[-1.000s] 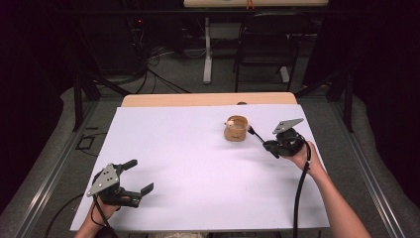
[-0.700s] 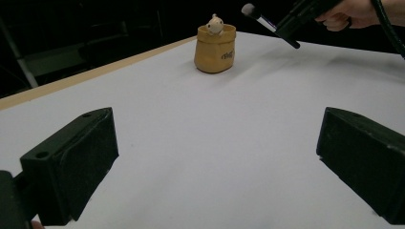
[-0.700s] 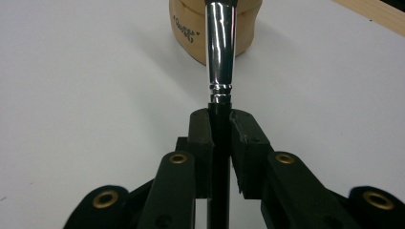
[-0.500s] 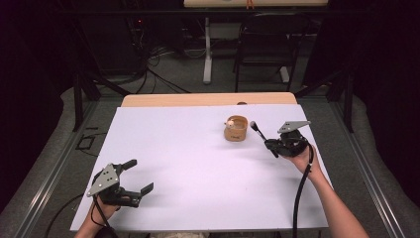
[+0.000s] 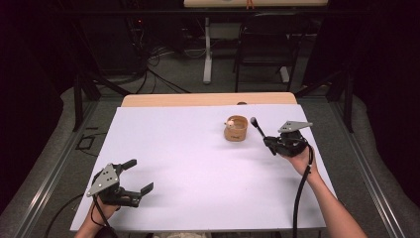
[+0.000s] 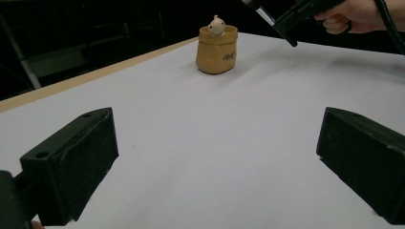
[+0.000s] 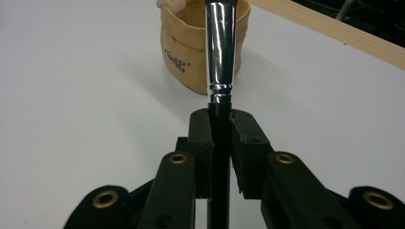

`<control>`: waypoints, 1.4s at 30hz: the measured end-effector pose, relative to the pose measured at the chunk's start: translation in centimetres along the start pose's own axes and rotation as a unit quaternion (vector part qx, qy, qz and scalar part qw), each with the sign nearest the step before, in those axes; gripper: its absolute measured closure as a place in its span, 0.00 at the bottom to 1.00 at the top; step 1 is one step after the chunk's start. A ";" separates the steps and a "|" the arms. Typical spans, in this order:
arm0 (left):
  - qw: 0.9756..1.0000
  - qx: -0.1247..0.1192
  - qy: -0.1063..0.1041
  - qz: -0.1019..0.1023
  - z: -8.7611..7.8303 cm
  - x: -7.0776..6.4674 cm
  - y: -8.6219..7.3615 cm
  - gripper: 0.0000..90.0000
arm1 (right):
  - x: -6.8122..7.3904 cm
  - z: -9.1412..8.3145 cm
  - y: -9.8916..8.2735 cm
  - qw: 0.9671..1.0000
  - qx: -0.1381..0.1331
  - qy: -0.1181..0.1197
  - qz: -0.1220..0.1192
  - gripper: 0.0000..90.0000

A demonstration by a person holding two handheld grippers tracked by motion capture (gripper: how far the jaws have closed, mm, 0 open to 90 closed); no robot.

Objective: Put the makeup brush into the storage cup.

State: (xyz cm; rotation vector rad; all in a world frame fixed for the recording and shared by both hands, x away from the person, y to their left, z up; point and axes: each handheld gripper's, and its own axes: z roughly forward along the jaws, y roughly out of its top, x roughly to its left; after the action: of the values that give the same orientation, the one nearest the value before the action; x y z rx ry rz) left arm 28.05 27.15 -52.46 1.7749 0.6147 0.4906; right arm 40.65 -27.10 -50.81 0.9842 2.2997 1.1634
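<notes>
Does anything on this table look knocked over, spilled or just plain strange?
Nothing stands out. The small tan pouch stands upright on the white table with a pale little figure peeking out. The right gripper holds a makeup brush firmly; the left gripper rests open.

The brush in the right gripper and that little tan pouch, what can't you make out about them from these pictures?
- Brush: its head is cut off by the top edge of the right gripper view; too small in the high view.
- Tan pouch: the print on its side is too blurred to read in both gripper views.
- Small pale figure in the pouch: its lower part is hidden by the pouch wall.
</notes>
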 end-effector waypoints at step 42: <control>1.000 0.002 -0.001 -0.002 0.0 0.0 0.0 0.00 | 1.5 1.0 2.6 0.999 -0.054 0.002 0.002 0.88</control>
State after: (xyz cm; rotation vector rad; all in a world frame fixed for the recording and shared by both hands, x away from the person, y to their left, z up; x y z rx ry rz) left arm 28.05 27.13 -52.50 1.7777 0.6190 0.4849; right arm 41.31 -24.43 -49.32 0.9492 2.2138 1.2770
